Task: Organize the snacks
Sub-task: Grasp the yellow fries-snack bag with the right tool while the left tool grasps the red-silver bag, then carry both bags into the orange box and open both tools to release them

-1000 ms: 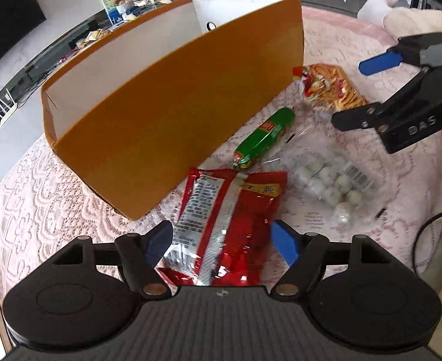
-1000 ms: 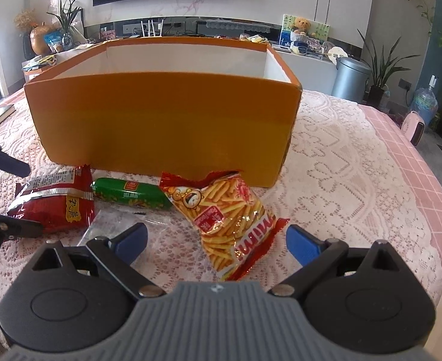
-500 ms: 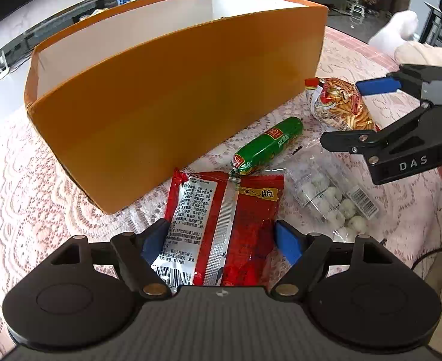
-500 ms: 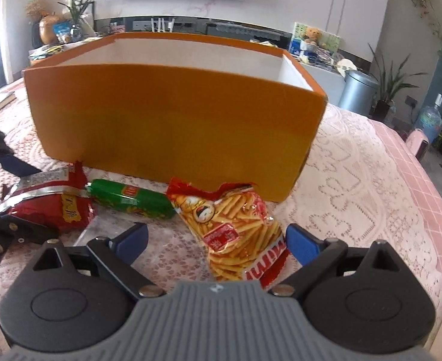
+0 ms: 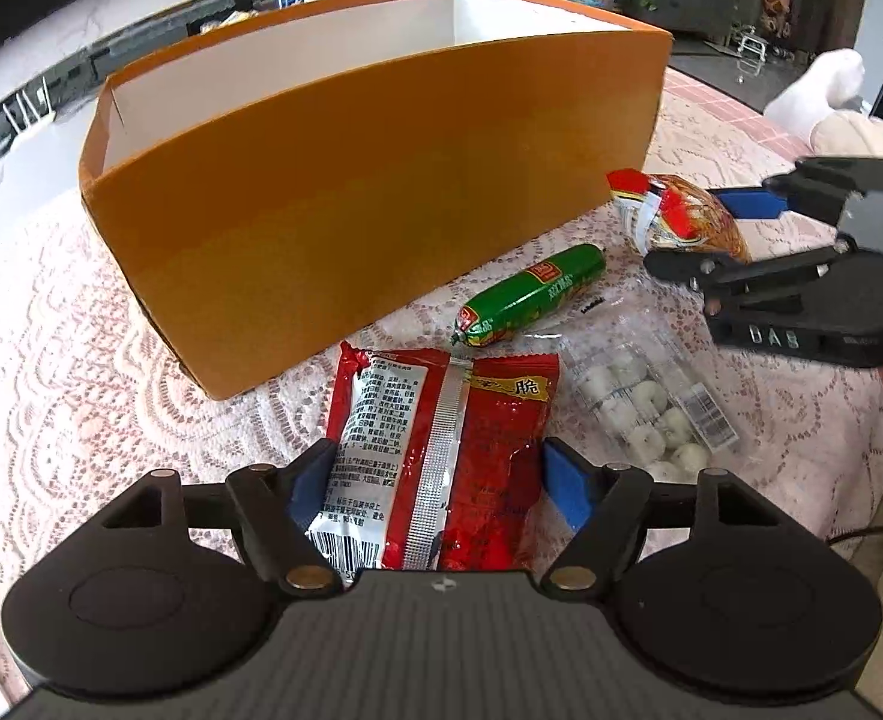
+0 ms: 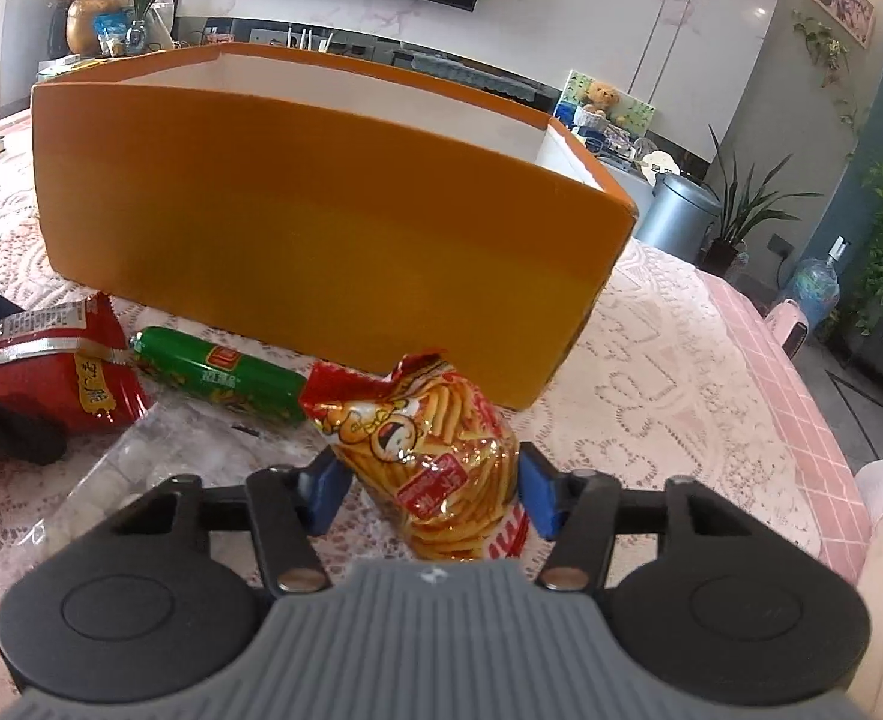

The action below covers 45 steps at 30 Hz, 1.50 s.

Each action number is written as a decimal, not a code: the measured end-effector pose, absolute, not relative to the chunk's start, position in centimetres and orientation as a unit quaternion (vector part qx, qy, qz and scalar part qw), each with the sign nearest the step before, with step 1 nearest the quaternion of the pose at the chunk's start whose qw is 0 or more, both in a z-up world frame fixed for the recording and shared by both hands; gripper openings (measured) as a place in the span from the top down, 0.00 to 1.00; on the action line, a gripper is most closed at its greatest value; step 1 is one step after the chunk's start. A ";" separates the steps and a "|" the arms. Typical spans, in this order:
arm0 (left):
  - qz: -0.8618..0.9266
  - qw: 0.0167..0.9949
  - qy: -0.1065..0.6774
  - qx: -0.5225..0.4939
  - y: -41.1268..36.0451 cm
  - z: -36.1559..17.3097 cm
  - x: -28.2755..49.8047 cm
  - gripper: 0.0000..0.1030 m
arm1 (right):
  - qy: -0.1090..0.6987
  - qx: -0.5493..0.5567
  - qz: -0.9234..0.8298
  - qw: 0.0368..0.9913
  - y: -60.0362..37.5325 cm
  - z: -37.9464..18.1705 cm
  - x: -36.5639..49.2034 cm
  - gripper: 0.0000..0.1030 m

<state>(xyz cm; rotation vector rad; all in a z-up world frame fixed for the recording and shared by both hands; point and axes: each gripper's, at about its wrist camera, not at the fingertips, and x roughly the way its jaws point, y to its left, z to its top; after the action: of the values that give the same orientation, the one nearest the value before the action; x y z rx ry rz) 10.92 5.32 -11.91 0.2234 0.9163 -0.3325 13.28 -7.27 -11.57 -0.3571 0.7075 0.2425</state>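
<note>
An open orange box (image 5: 381, 192) with white inside stands on the lace-covered table; it also shows in the right wrist view (image 6: 321, 240). My left gripper (image 5: 435, 489) is shut on a red snack bag (image 5: 441, 444), its blue pads pressing both sides. My right gripper (image 6: 432, 492) is shut on a yellow bag of fry sticks (image 6: 435, 456), raised and tilted. From the left wrist view the right gripper (image 5: 711, 234) holds that bag (image 5: 681, 222) near the box's right corner. A green sausage (image 5: 531, 294) and a clear pack of white balls (image 5: 645, 414) lie between them.
The pink lace tablecloth (image 6: 681, 390) covers the table to the right of the box. A grey bin (image 6: 675, 216) and plants stand beyond the table. A cable (image 5: 861, 531) runs at the right edge.
Both grippers closed in on their bags: the left now pinches the red bag, the right pinches the fry-stick bag and has lifted its top end off the cloth.
</note>
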 end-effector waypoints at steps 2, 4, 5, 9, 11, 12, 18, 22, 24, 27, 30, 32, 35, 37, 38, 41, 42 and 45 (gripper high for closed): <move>-0.153 0.877 0.441 0.110 5.4 -11.8 10.6 0.18 | 0.342 -0.177 0.113 0.916 -7.2 -11.5 13.1 0.52; -0.146 0.878 0.444 0.099 5.6 -11.7 10.5 0.18 | 0.342 -0.177 0.112 0.916 -7.3 -11.3 13.0 0.53; -0.142 0.880 0.444 0.095 5.6 -11.5 10.4 0.18 | 0.341 -0.176 0.111 0.917 -7.3 -11.1 13.0 0.54; -0.134 0.885 0.438 0.086 5.8 -10.4 9.8 0.18 | 0.331 -0.175 0.110 0.920 -7.4 -10.4 12.1 0.55; -0.133 0.887 0.434 0.086 5.7 -9.8 9.5 0.18 | 0.328 -0.172 0.113 0.922 -7.4 -10.0 11.7 0.55; -0.130 0.889 0.431 0.084 5.6 -9.4 9.3 0.18 | 0.328 -0.171 0.115 0.922 -7.5 -9.7 11.5 0.55; -0.106 0.906 0.406 0.058 5.5 -6.6 8.1 0.18 | 0.330 -0.138 0.130 0.925 -8.5 -7.7 10.5 0.55; -0.088 0.917 0.389 0.031 5.7 -4.5 7.5 0.18 | 0.327 -0.124 0.140 0.926 -9.0 -6.1 9.5 0.55; -0.077 0.923 0.376 0.024 5.7 -3.3 7.3 0.18 | 0.327 -0.112 0.150 0.926 -9.3 -5.3 9.0 0.55; -0.065 0.930 0.361 0.024 5.4 -1.6 7.1 0.18 | 0.330 -0.087 0.168 0.925 -9.6 -3.7 8.6 0.55; -0.046 0.934 0.354 0.024 5.1 -0.1 7.5 0.18 | 0.326 -0.086 0.182 0.924 -9.6 -2.1 8.5 0.55; -0.042 0.936 0.349 0.018 5.1 1.0 8.1 0.18 | 0.318 -0.087 0.190 0.925 -9.5 -0.8 8.6 0.55; -0.035 0.940 0.338 0.005 5.3 2.5 8.9 0.18 | 0.308 -0.084 0.202 0.926 -9.6 1.2 8.9 0.55; -0.026 0.943 0.333 0.003 5.4 3.2 9.5 0.18 | 0.302 -0.086 0.209 0.926 -9.4 2.4 9.4 0.55; -0.023 0.944 0.330 0.003 5.4 3.5 9.7 0.18 | 0.299 -0.087 0.212 0.926 -9.3 3.0 9.7 0.55; -0.021 0.946 0.322 0.000 5.6 4.2 10.5 0.18 | 0.295 -0.090 0.220 0.925 -8.9 4.3 11.0 0.55; -0.019 0.947 0.320 0.000 5.6 4.4 10.8 0.18 | 0.292 -0.092 0.222 0.926 -8.7 4.7 11.4 0.55; -0.012 0.948 0.319 -0.001 5.6 4.6 11.9 0.18 | 0.283 -0.101 0.222 0.928 -8.0 5.7 12.9 0.55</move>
<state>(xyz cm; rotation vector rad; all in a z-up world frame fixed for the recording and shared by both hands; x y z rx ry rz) 11.94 5.63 4.58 -0.0024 0.6484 -0.0244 12.90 -8.04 5.65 -0.2076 0.5790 0.4550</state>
